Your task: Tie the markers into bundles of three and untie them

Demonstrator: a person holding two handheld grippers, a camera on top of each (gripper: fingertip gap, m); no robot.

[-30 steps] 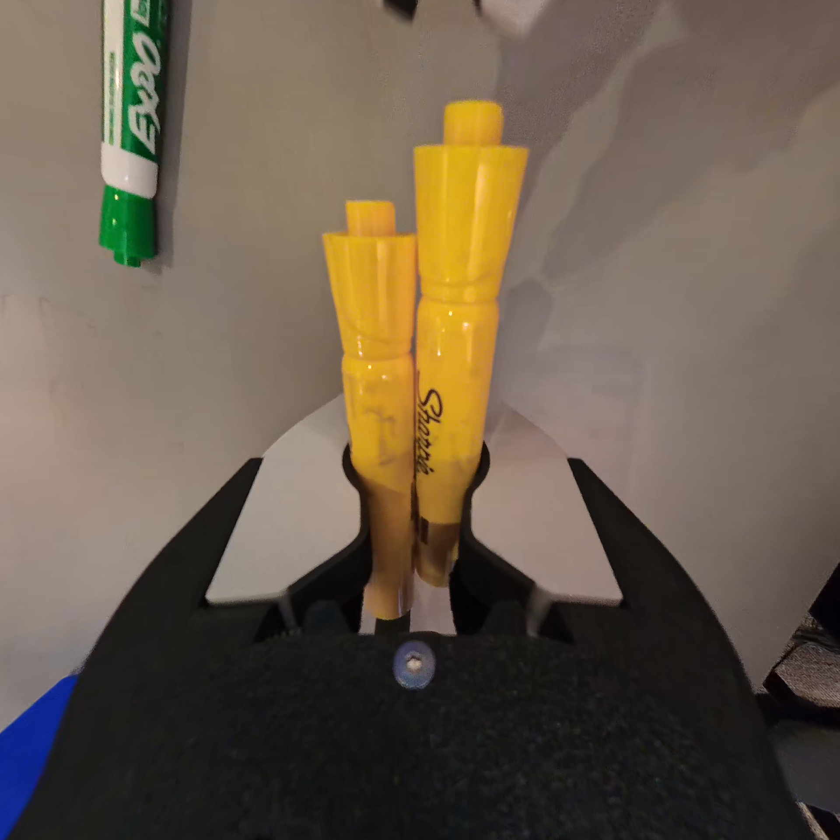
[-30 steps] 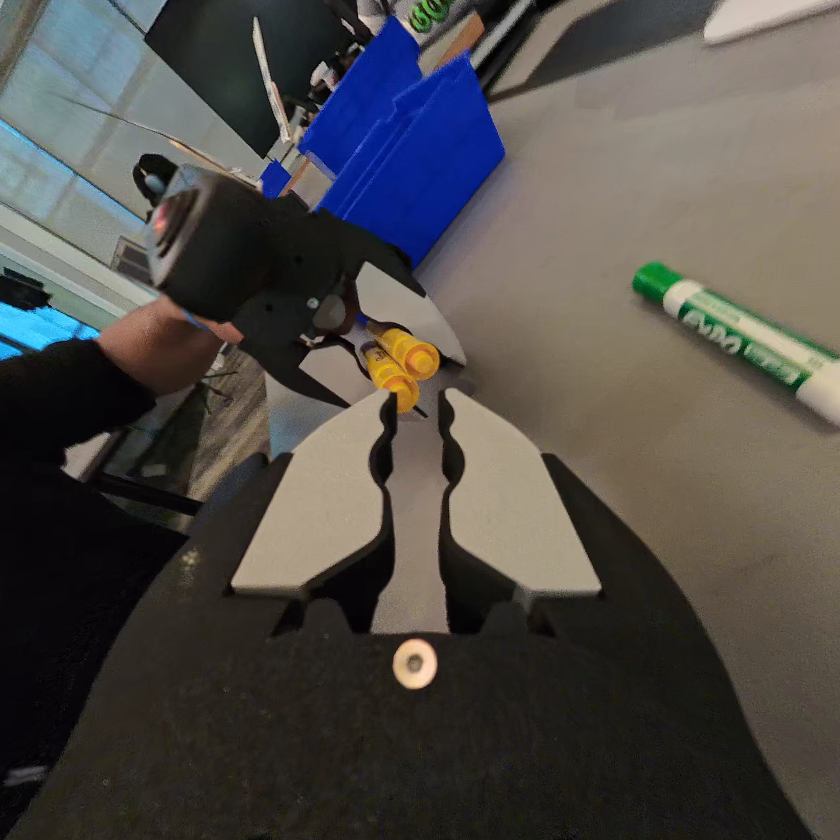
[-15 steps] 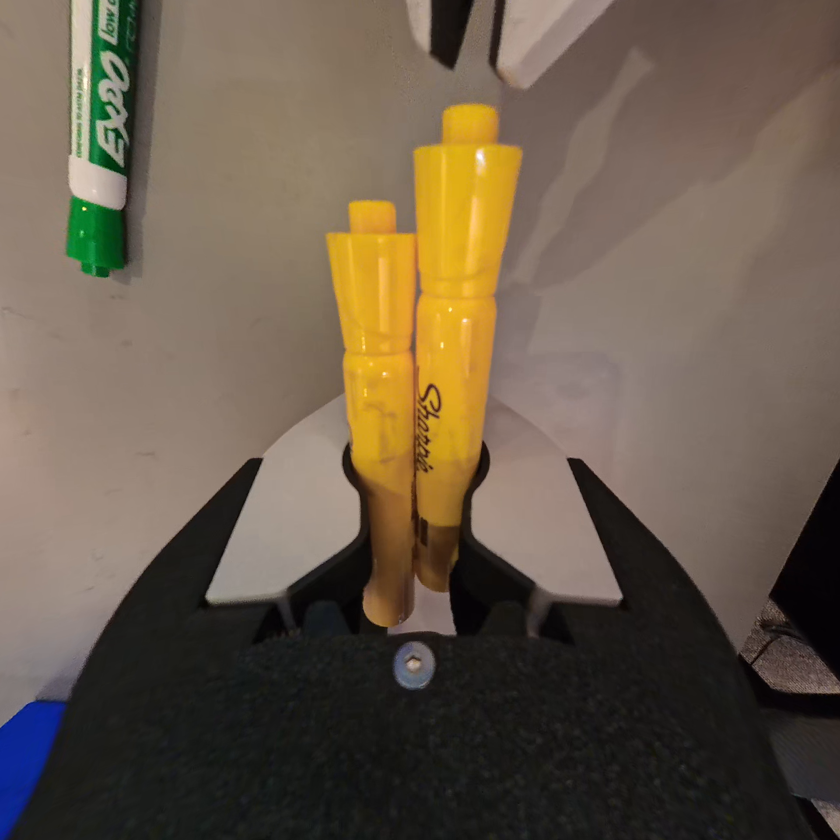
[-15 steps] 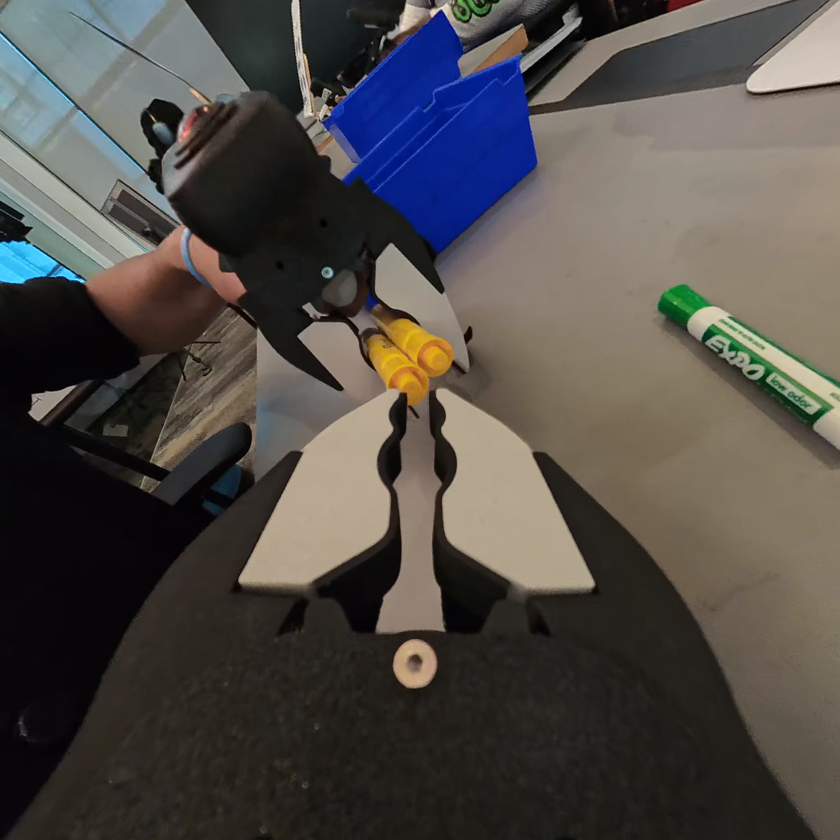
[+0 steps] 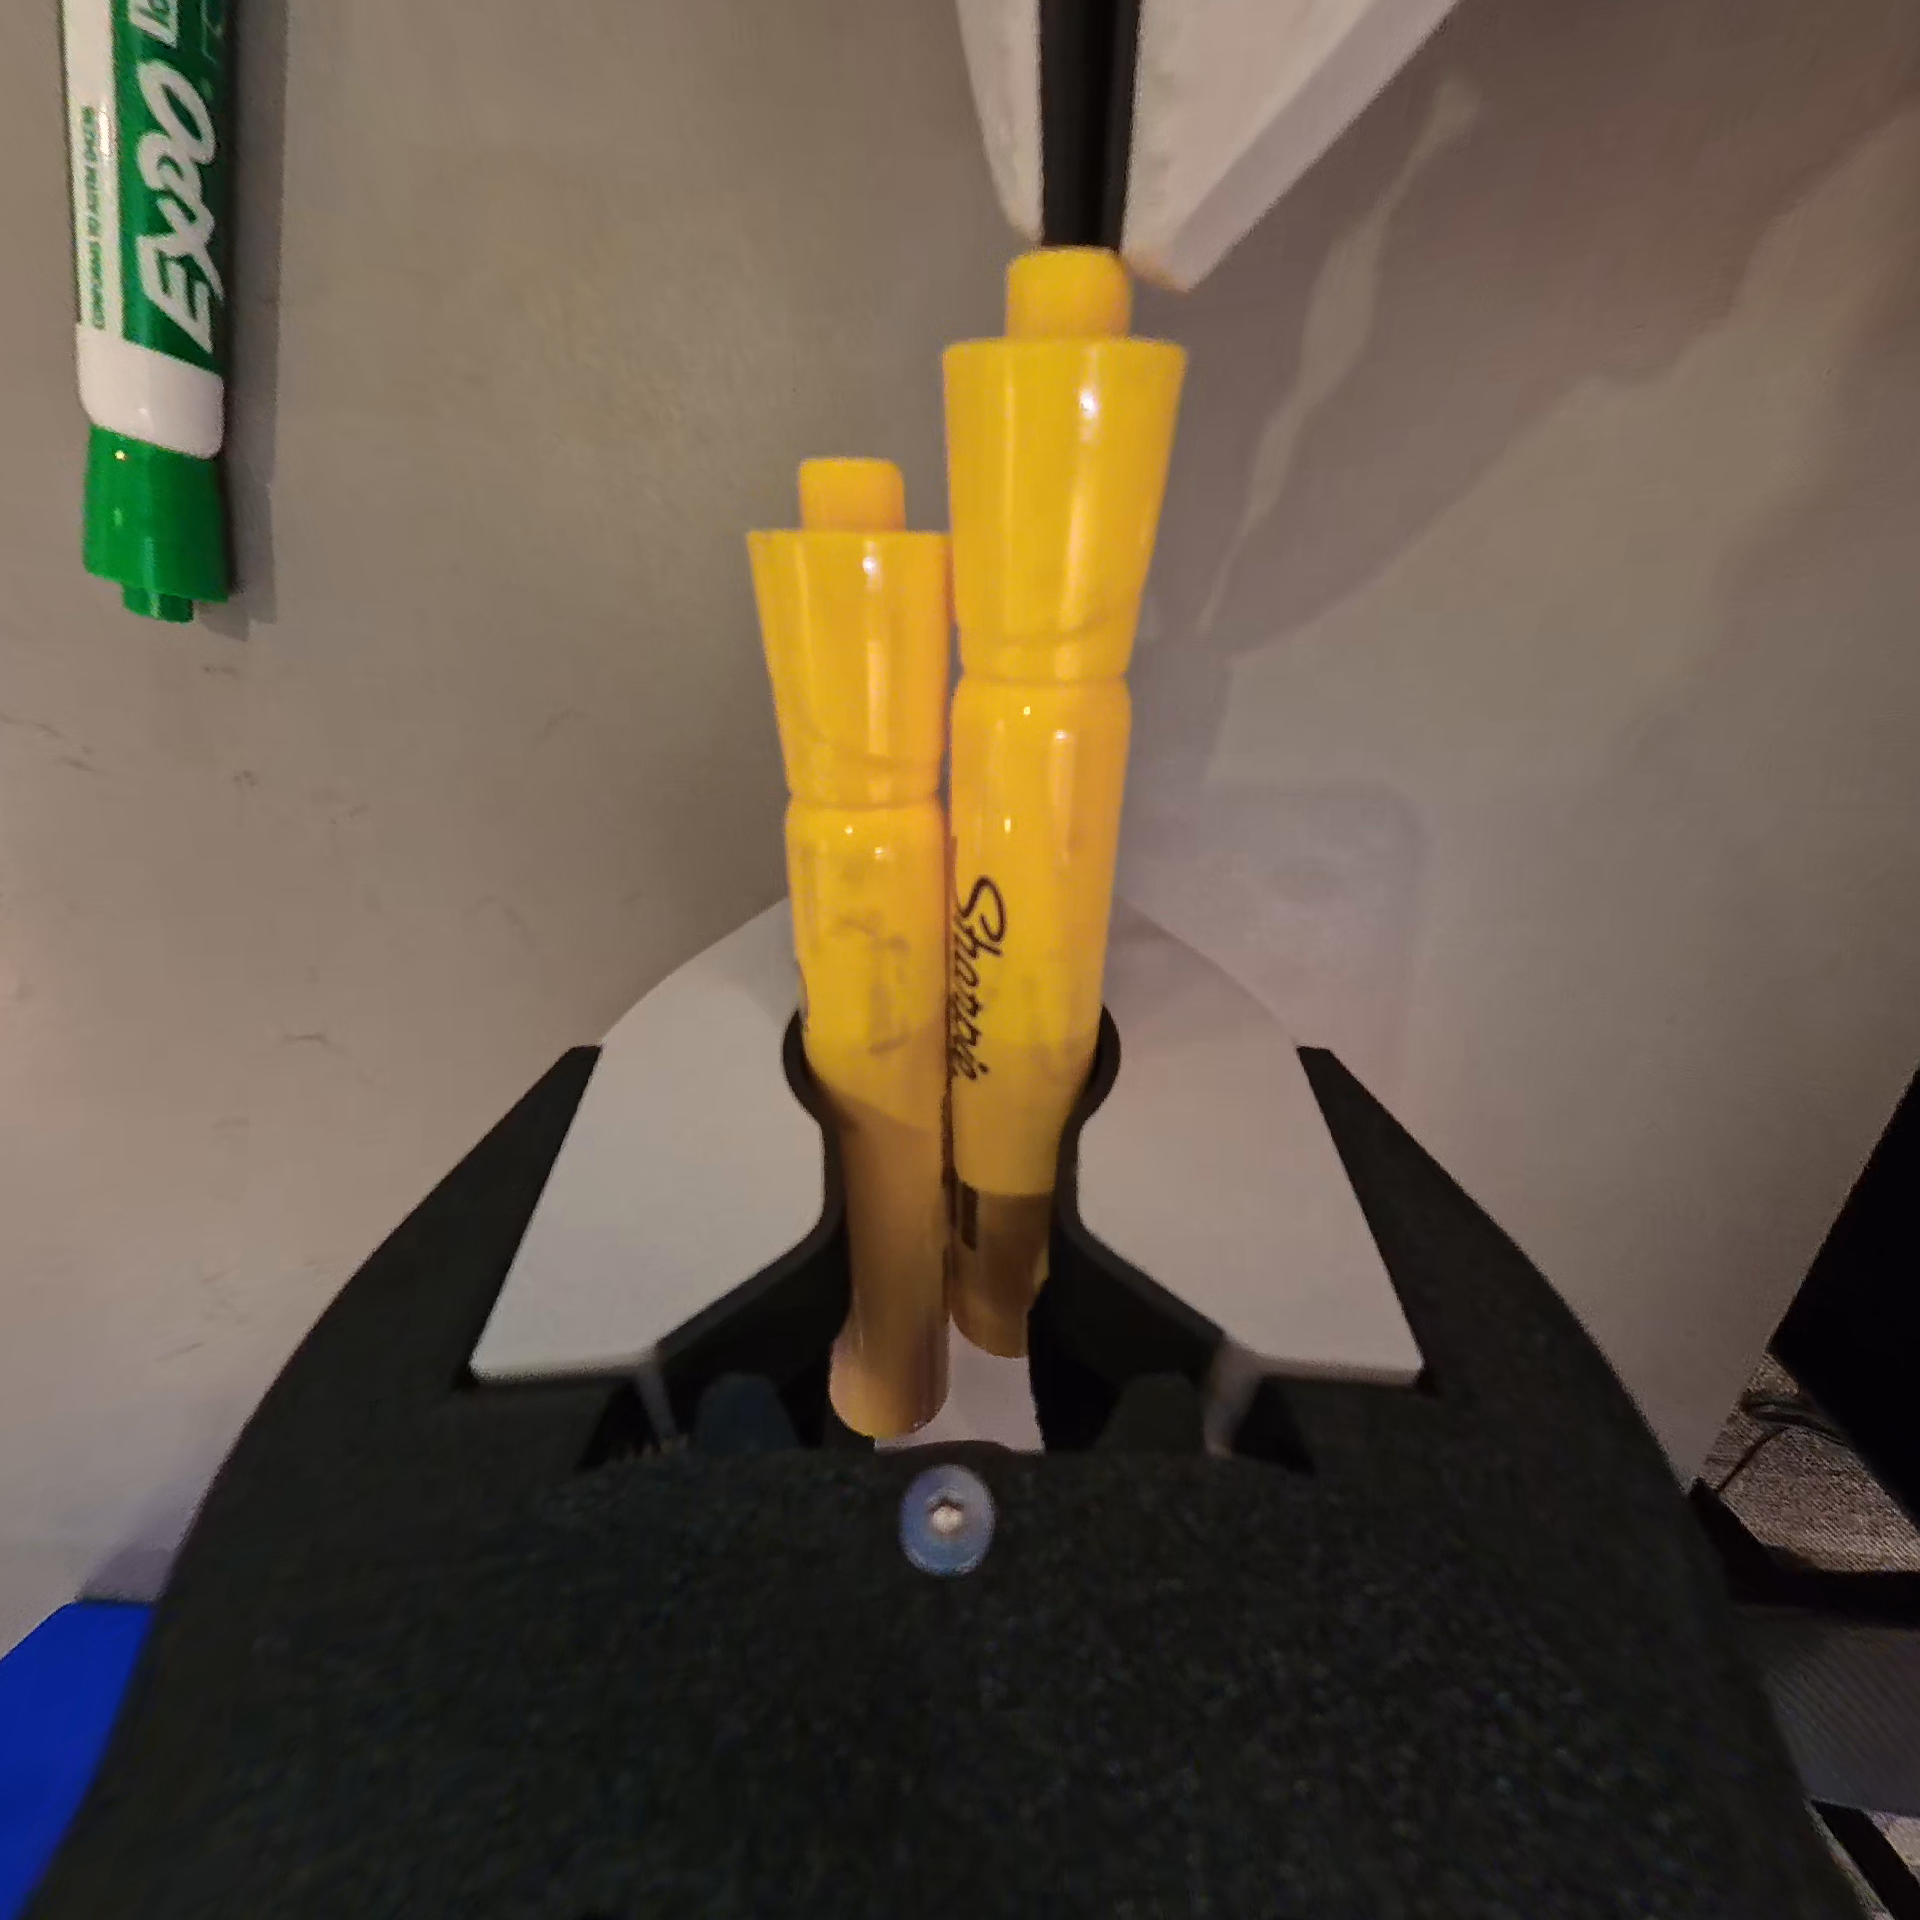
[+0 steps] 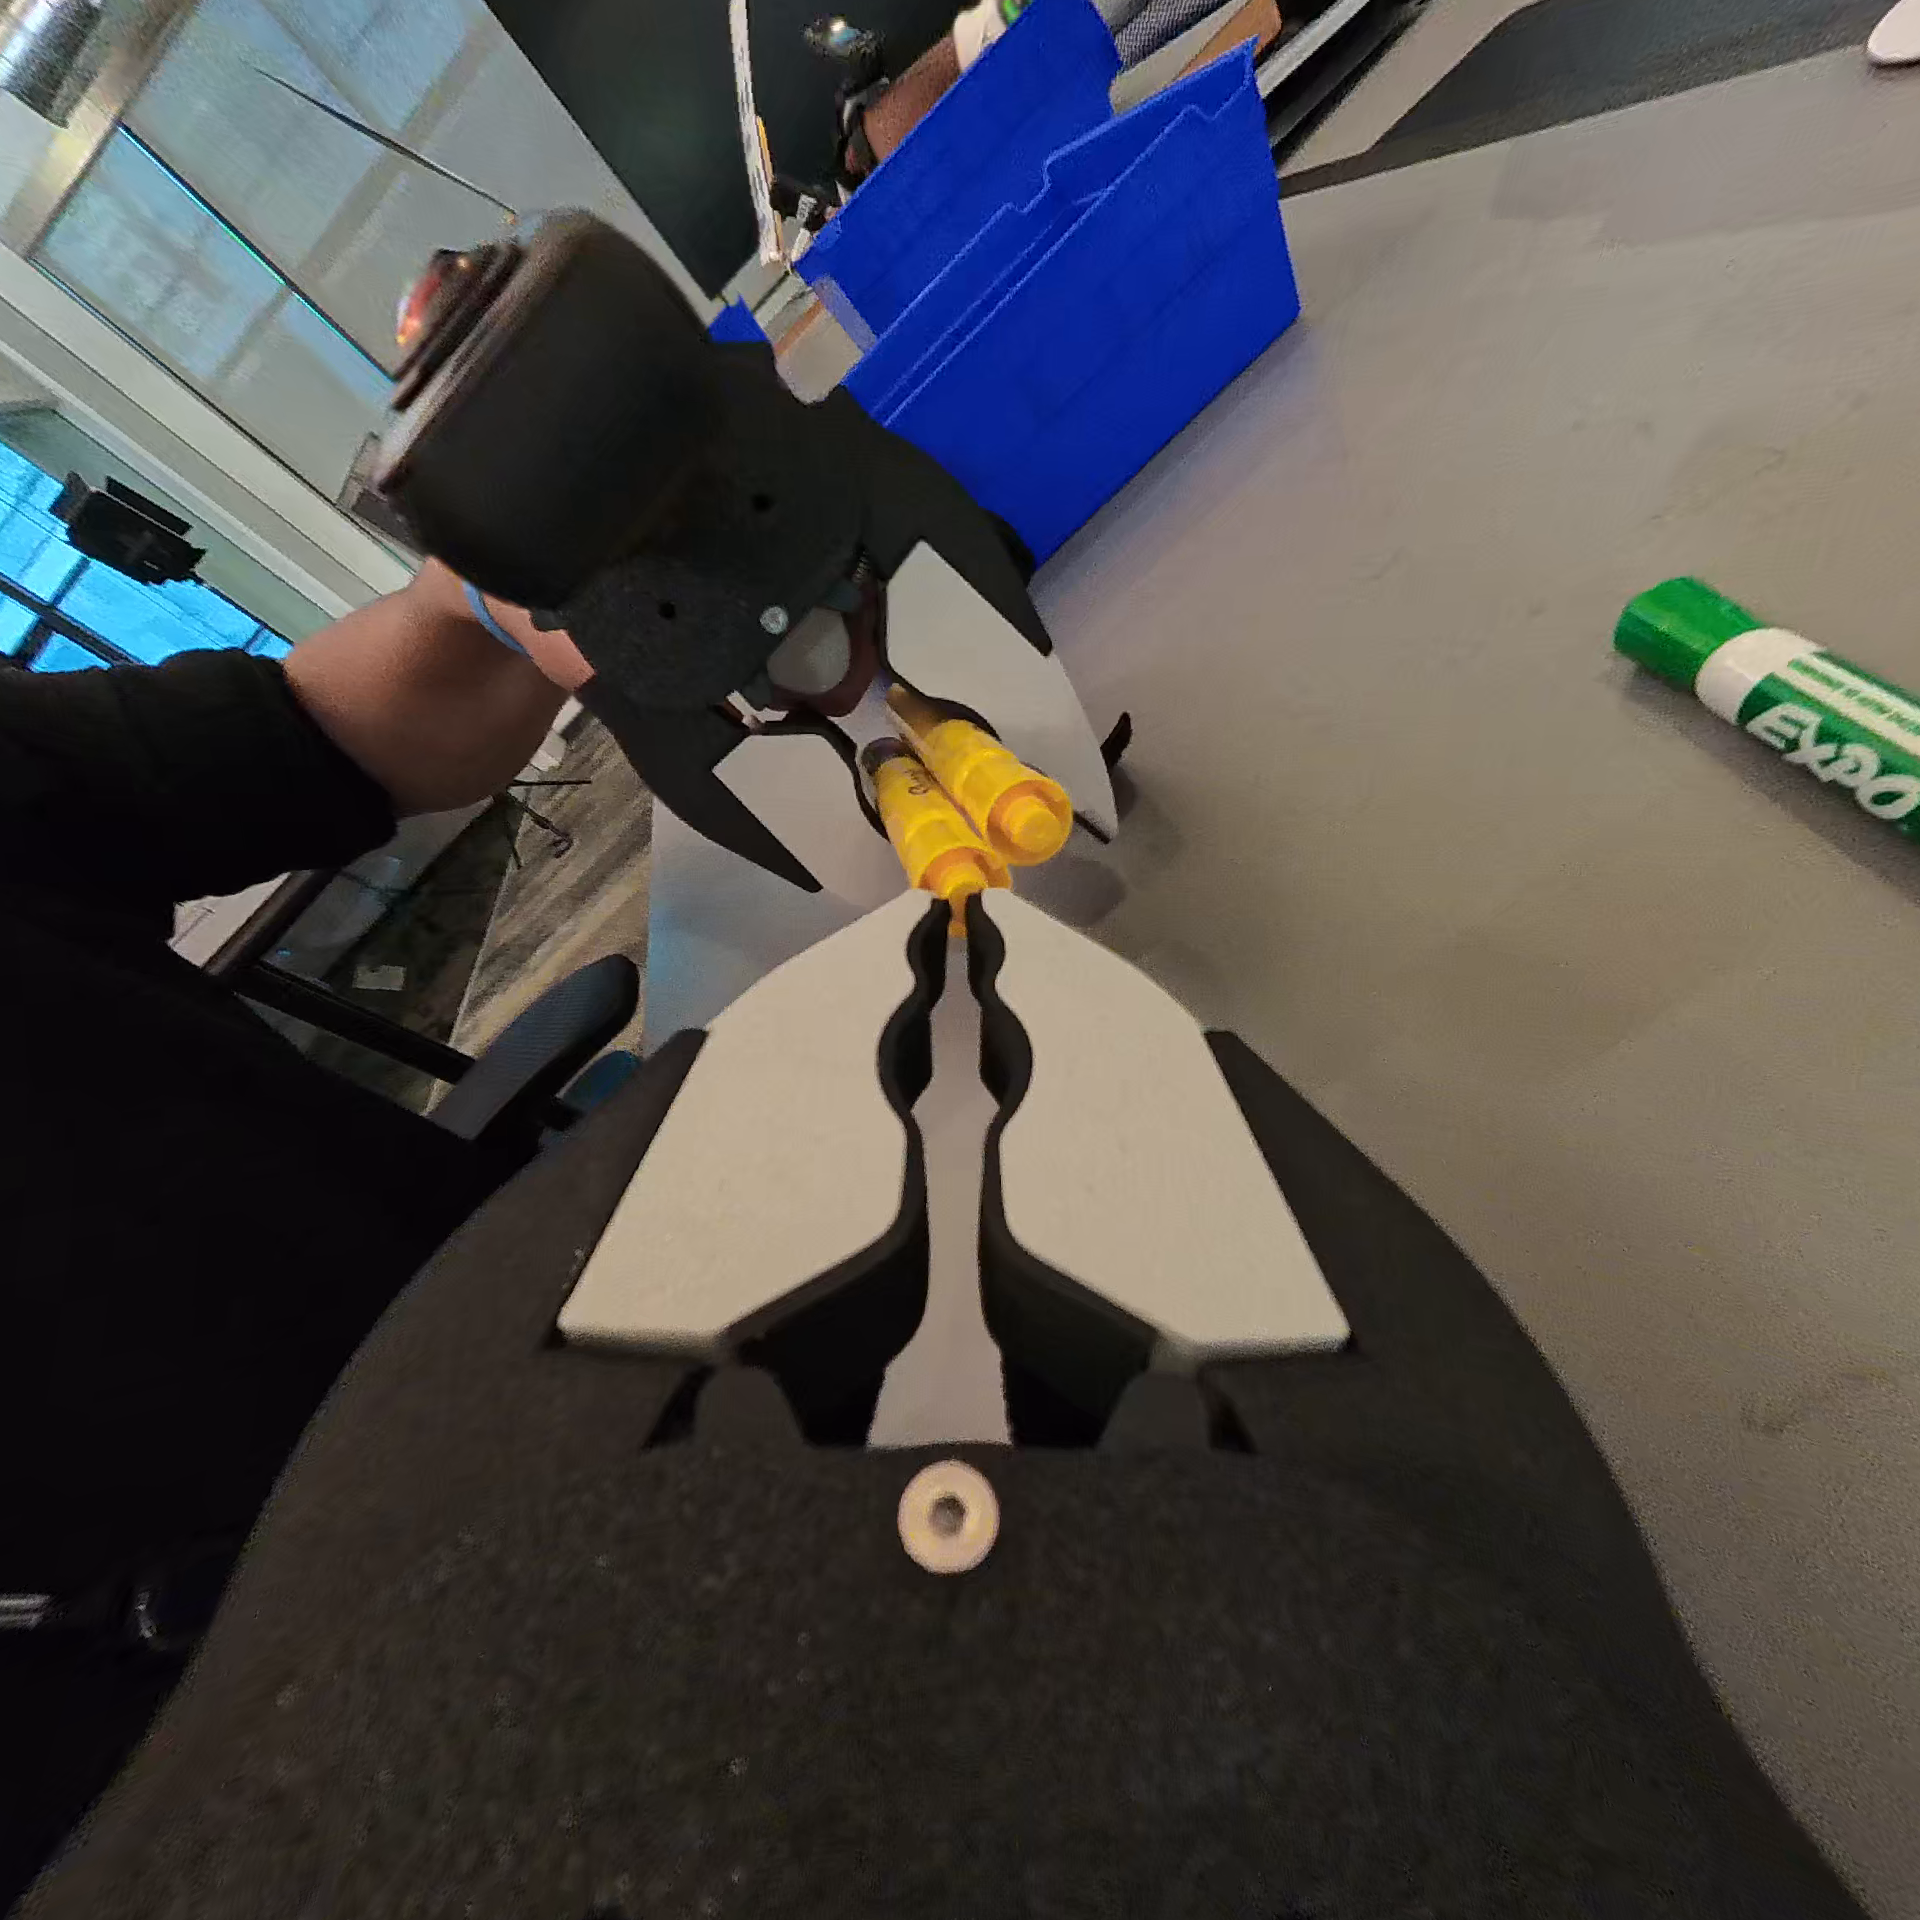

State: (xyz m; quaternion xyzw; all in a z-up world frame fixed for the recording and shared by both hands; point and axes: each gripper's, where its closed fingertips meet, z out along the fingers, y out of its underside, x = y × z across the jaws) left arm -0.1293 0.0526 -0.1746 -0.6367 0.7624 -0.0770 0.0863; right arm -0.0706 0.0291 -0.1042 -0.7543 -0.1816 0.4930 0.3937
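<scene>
My left gripper [image 5: 956, 914] is shut on two yellow markers [image 5: 966, 790] that lie side by side and stick out forward, caps away from me. The right one [image 5: 1060, 582] reaches farther than the left one [image 5: 852, 727]. My right gripper [image 6: 956, 909] is closed to a narrow slit, and its tips meet the cap end of the longer yellow marker [image 6: 935, 852]. It shows at the top of the left wrist view [image 5: 1081, 208]. The left gripper [image 6: 956, 842] is held above the table by a hand. A green marker [image 5: 151, 312] lies loose on the table, also in the right wrist view [image 6: 1787, 696].
The grey table [image 6: 1455, 935] lies under both grippers. A blue bin [image 6: 1070, 312] stands behind the left gripper, and its corner shows in the left wrist view [image 5: 52, 1704]. A dark-sleeved arm [image 6: 156, 779] and an office chair are at the left table edge. My right fingertips sit around 10 centimeters from my left ones.
My right gripper has closed from a wide gap to a narrow slit and has moved in to the cap end of the longer yellow marker. The left gripper keeps its hold.
</scene>
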